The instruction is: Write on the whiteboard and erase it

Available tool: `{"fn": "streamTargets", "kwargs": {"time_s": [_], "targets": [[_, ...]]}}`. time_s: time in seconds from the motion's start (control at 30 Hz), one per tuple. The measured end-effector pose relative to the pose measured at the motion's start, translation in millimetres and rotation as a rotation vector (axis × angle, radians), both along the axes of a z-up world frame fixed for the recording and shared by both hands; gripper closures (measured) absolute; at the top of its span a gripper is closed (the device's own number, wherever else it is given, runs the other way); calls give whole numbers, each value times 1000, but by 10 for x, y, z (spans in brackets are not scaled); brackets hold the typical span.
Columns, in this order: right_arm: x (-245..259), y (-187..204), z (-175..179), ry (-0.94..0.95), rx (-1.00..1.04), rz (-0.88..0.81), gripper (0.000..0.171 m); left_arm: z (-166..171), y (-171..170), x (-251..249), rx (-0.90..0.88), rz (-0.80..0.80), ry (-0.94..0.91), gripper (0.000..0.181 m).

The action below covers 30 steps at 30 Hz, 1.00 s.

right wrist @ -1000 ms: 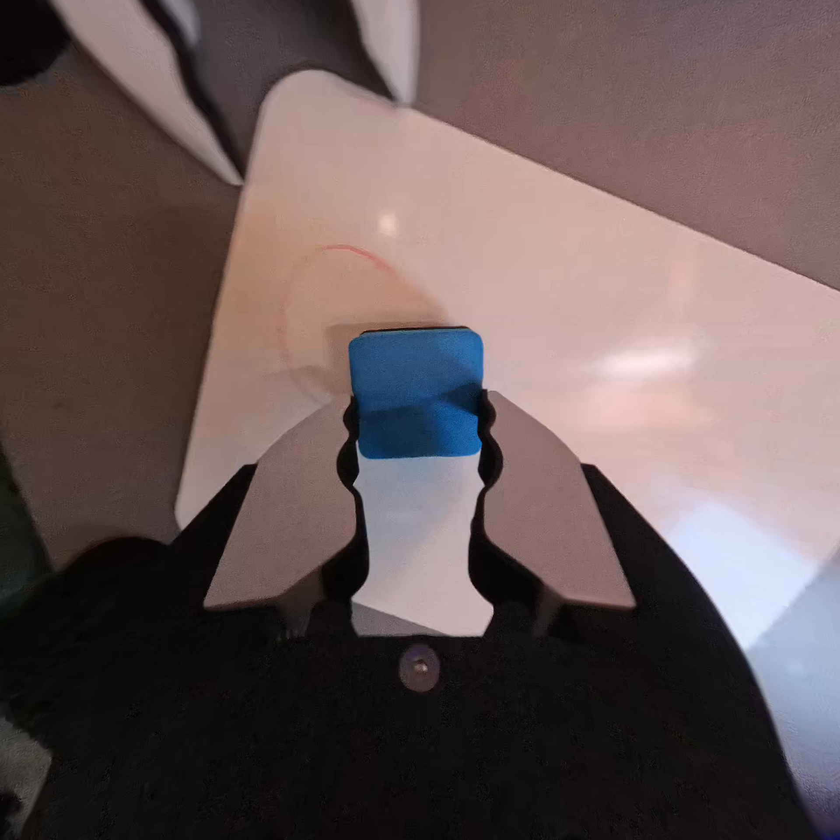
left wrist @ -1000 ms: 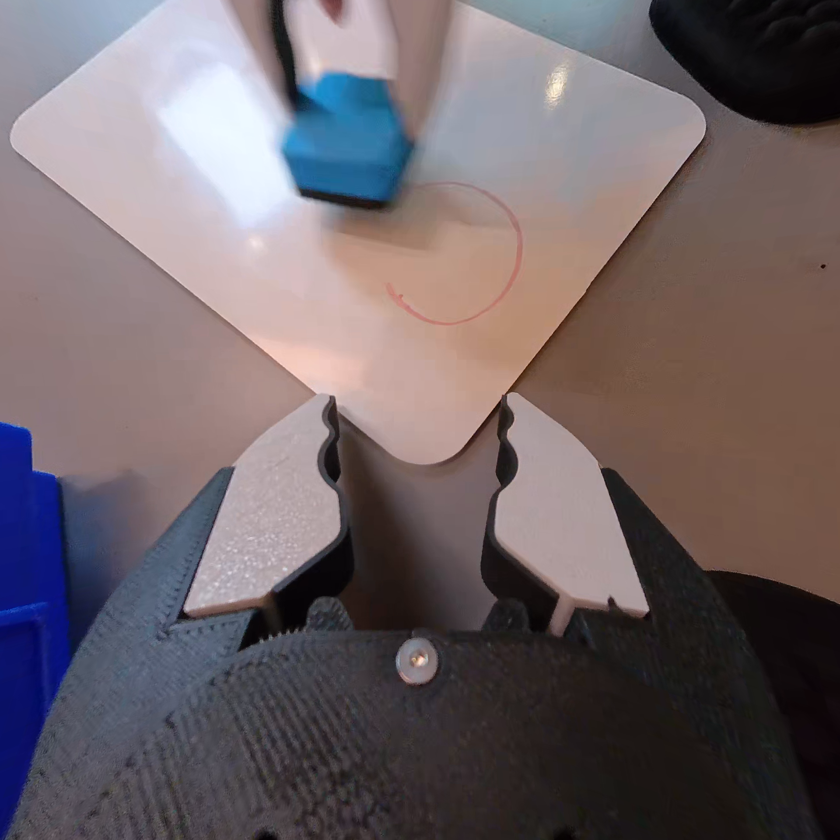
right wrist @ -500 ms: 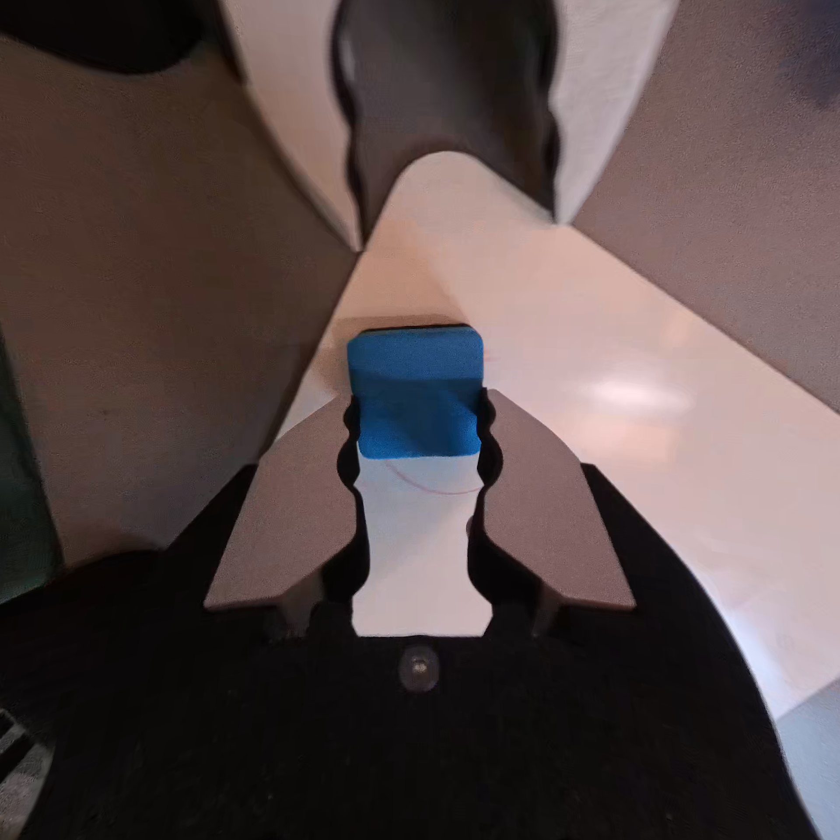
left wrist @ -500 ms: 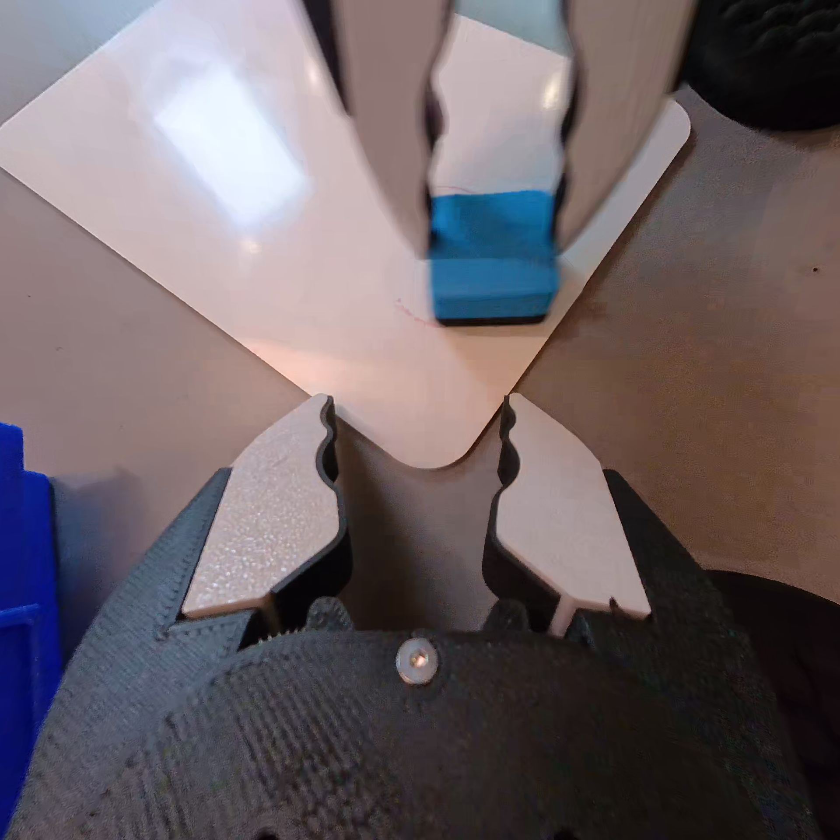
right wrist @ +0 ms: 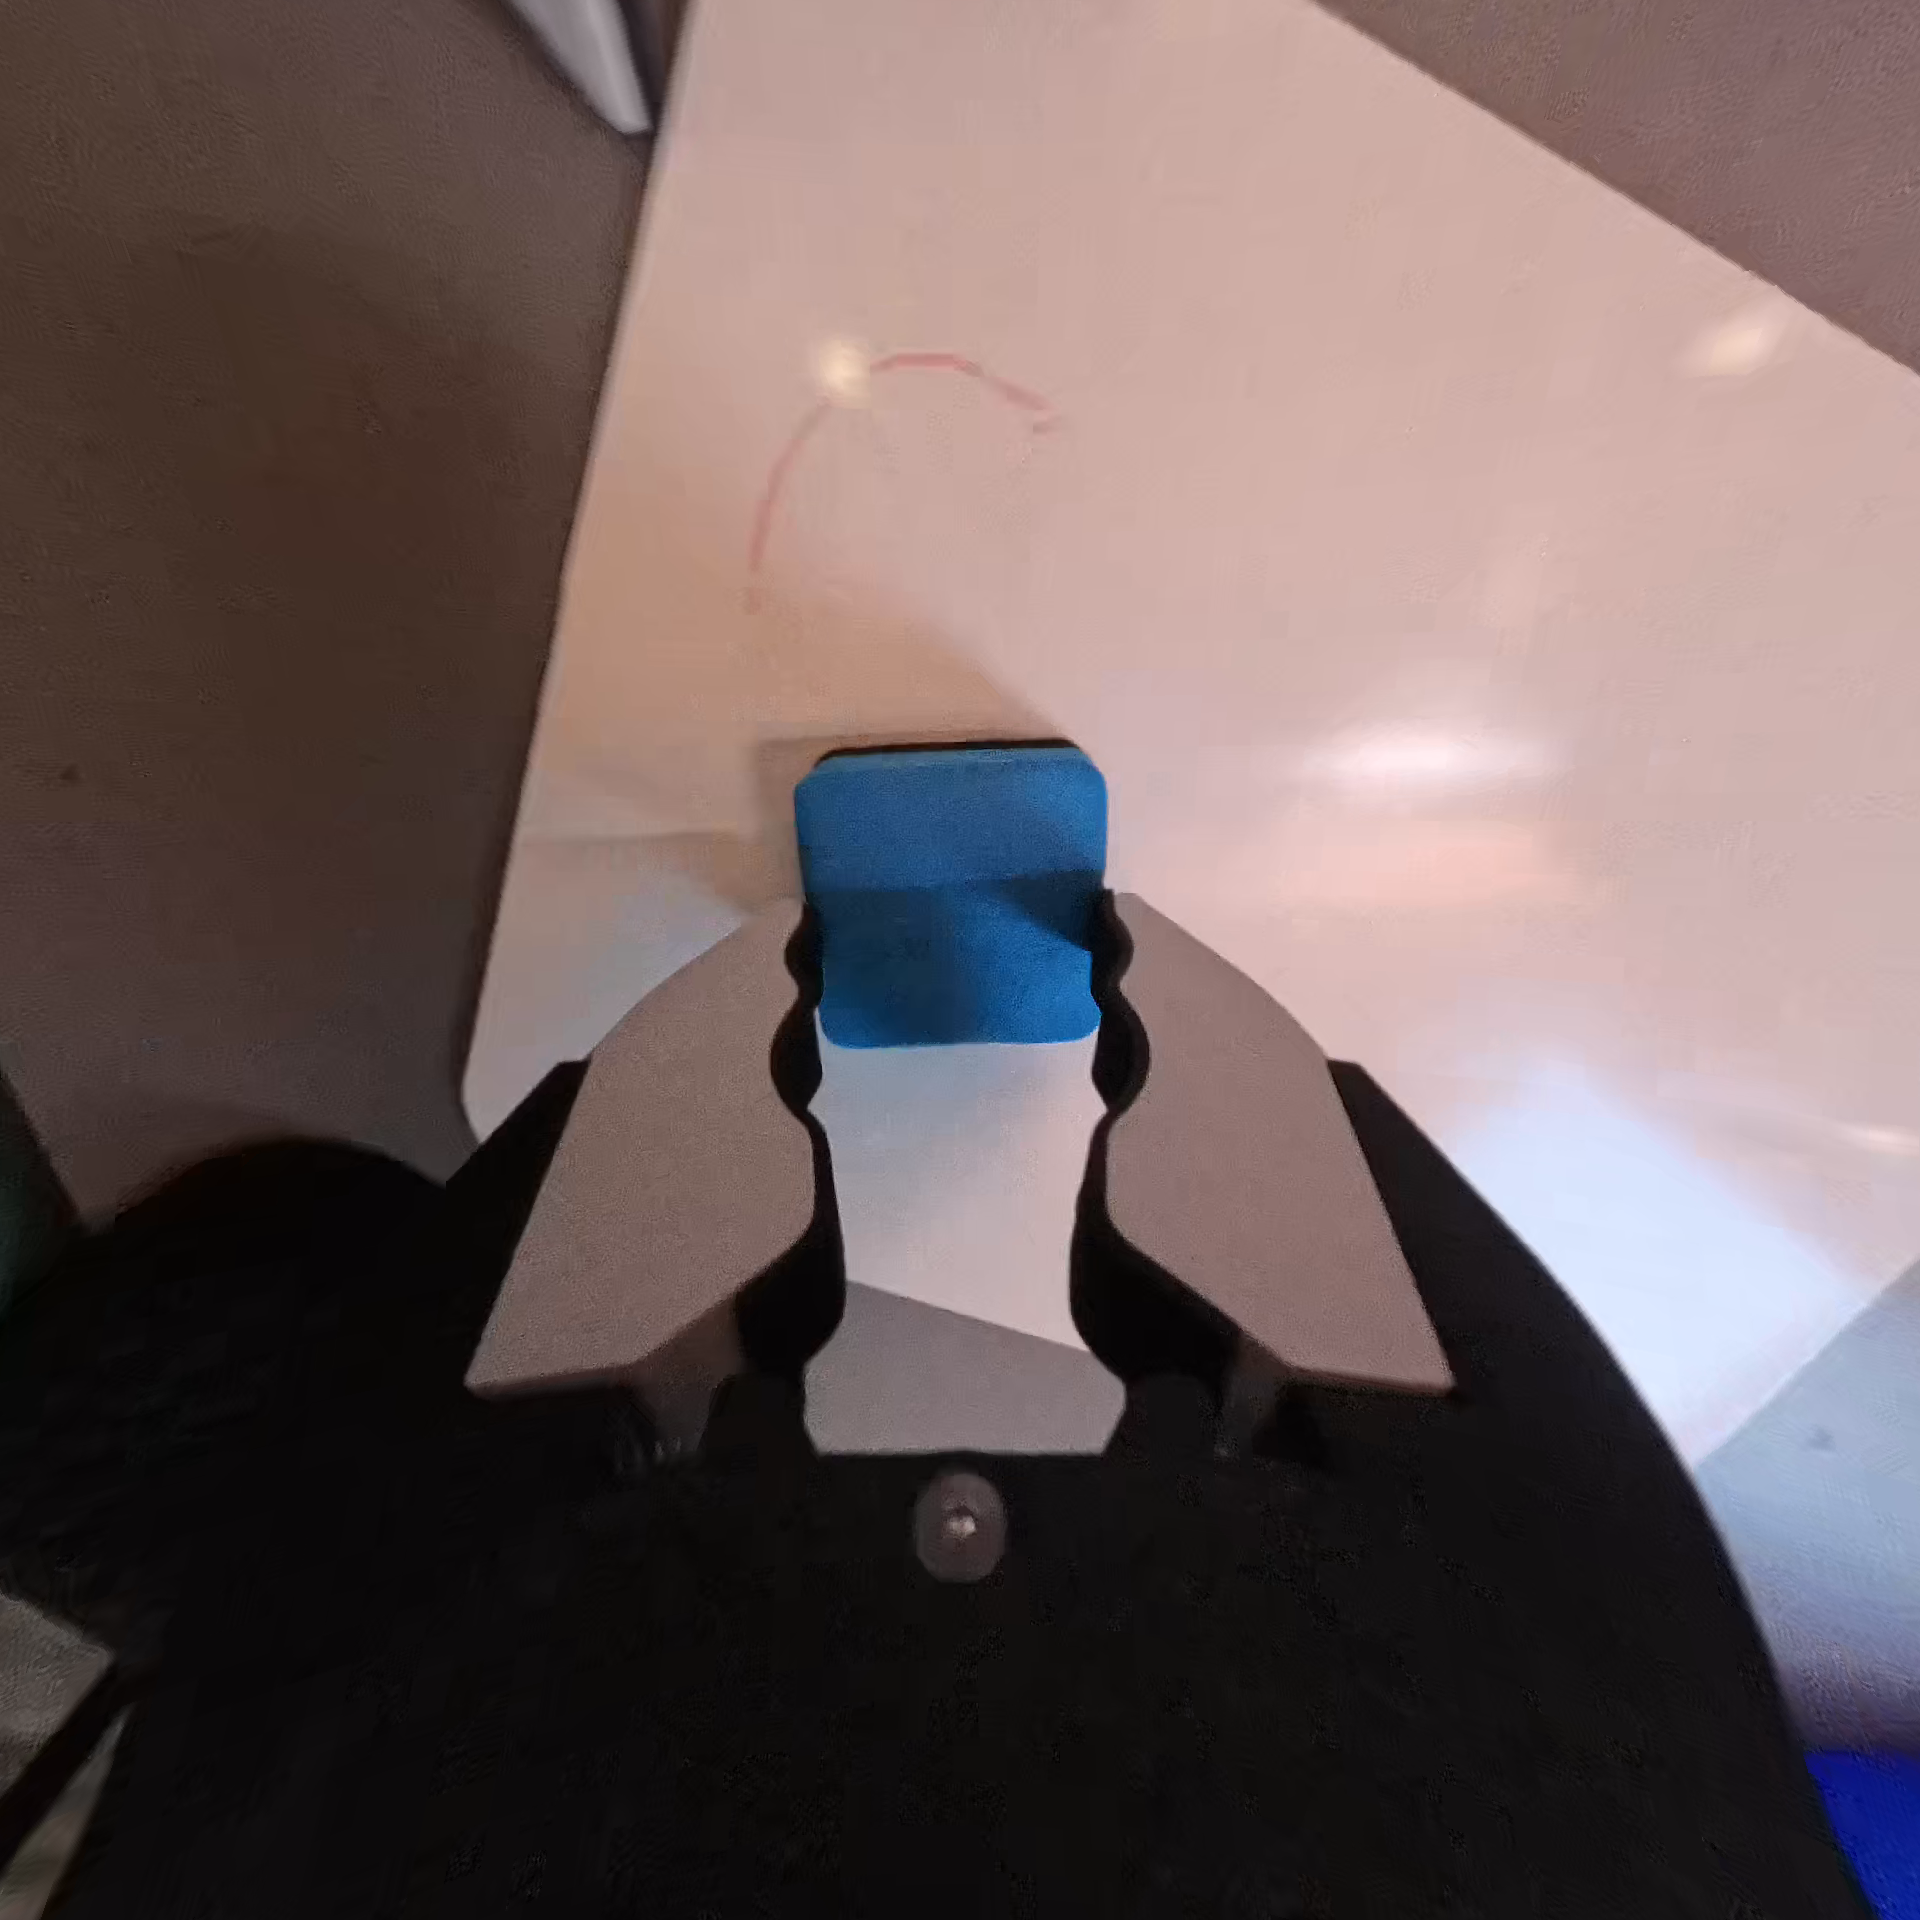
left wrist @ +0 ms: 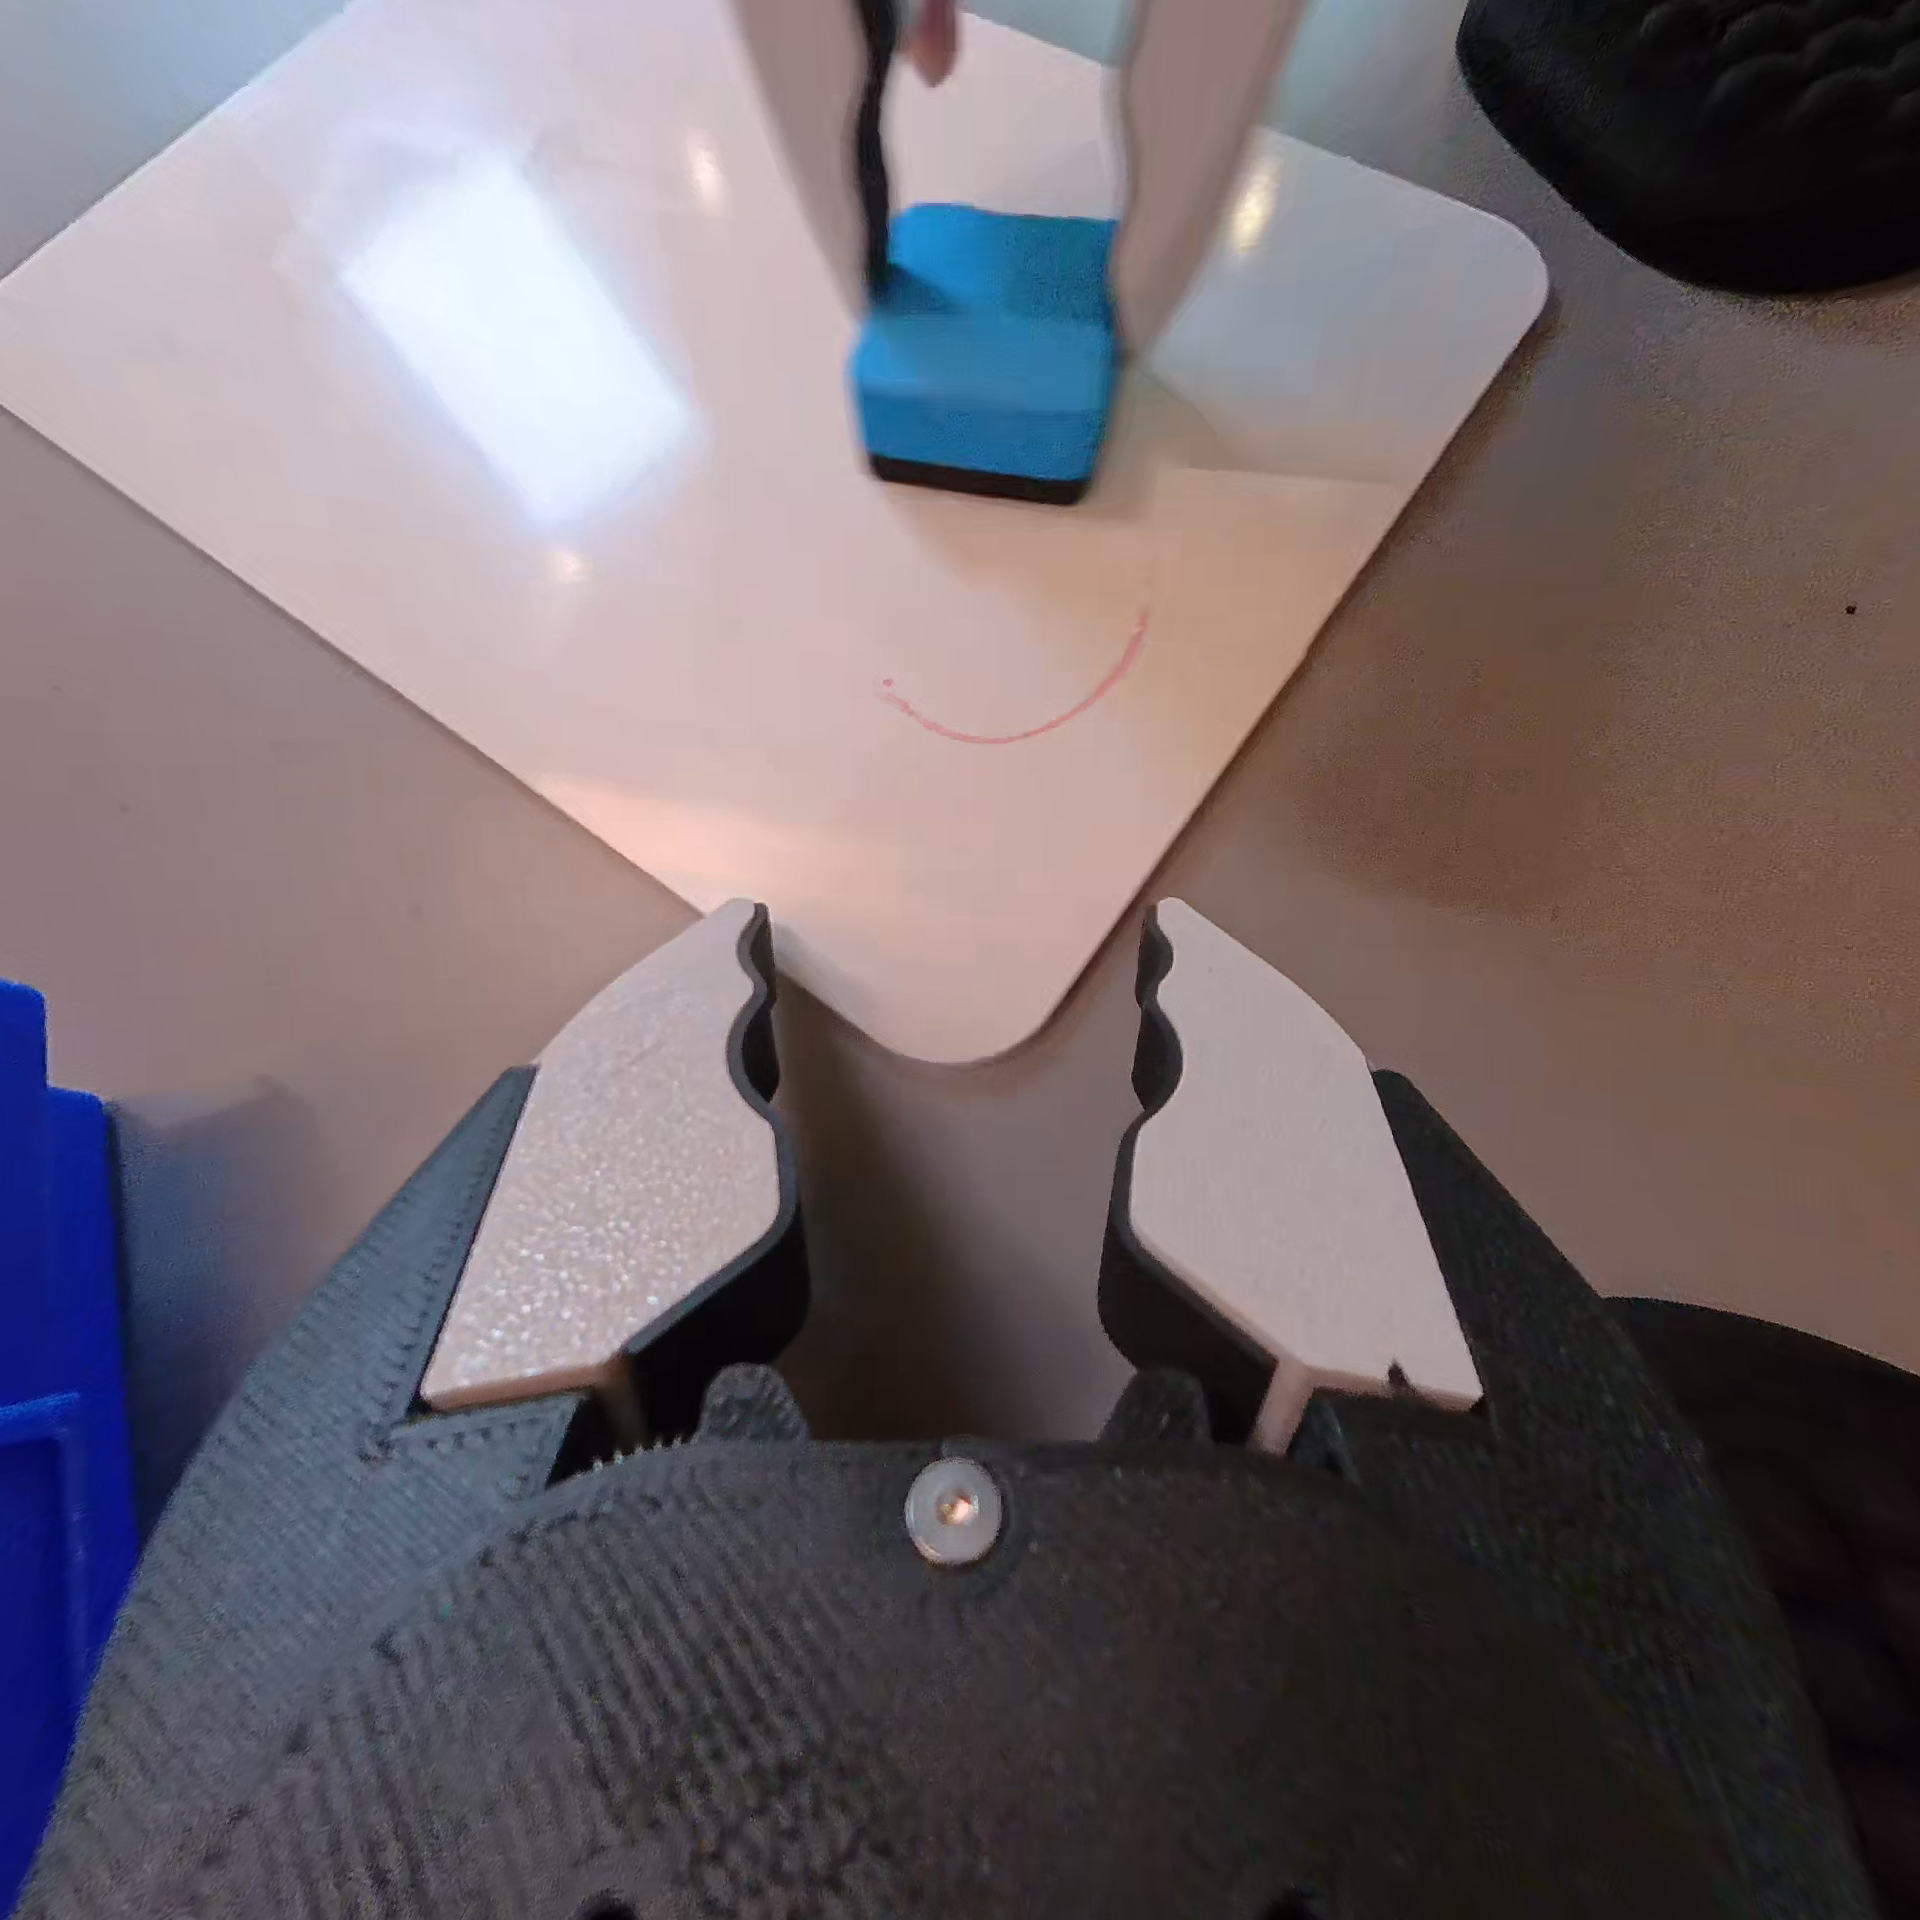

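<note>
Right gripper (right wrist: pixel 951 935) pinches the blue eraser (right wrist: pixel 951 894) by its sides, black felt face down on the whiteboard (right wrist: pixel 1351 520). Judged step: erasing, partly done. What is left is a thin red arc (left wrist: pixel 1013 707) of marker.

Key relation: in the right wrist view the red arc (right wrist: pixel 831 457) lies ahead of the eraser and a bit to the left, apart from it, with bare board between. In the left wrist view the eraser (left wrist: pixel 987 353) sits farther up the whiteboard (left wrist: pixel 416 468) and the arc is between it and the board corner nearest the left gripper (left wrist: pixel 956 925). So the next wipe likely needs to push forward along the right gripper's own line, toward the left gripper. The arc's long axis runs roughly across that path, so one pass may not cover both ends.

Left gripper is spread wide and empty, fingertips either side of the near board corner; contact with the board unclear. Right gripper has the eraser, so it does the work. The board lies flat on the brown bench (left wrist: pixel 1610 831).
</note>
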State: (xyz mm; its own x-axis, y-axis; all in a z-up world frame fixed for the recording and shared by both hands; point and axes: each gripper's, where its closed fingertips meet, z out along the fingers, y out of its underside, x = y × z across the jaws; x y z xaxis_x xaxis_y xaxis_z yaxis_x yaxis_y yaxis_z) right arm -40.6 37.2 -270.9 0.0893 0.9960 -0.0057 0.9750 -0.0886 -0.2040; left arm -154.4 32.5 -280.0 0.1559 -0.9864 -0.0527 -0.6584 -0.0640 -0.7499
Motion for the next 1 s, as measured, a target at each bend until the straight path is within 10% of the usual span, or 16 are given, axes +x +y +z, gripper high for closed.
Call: {"fn": "streamTargets", "kwargs": {"time_s": [0.23, 0.43, 0.63, 0.87, 1.0], "targets": [[-424, -546, 2, 2, -37, 236, 120, -7, -30, -1, -15, -22, -1, 108], [-543, 211, 0, 2, -8, 57, 120, -3, -35, 1, -9, -22, -1, 111], [-743, -330, -1, -29, -44, 294, 120, 4, -18, -49, 12, -5, 3, 108], [-840, 210, 3, 28, -61, 106, 120, -36, 27, -299, -76, 39, 90, 98], [-873, -232, 3, 59, -93, 219, 120, -40, 17, -314, -79, 44, 99, 93]]}}
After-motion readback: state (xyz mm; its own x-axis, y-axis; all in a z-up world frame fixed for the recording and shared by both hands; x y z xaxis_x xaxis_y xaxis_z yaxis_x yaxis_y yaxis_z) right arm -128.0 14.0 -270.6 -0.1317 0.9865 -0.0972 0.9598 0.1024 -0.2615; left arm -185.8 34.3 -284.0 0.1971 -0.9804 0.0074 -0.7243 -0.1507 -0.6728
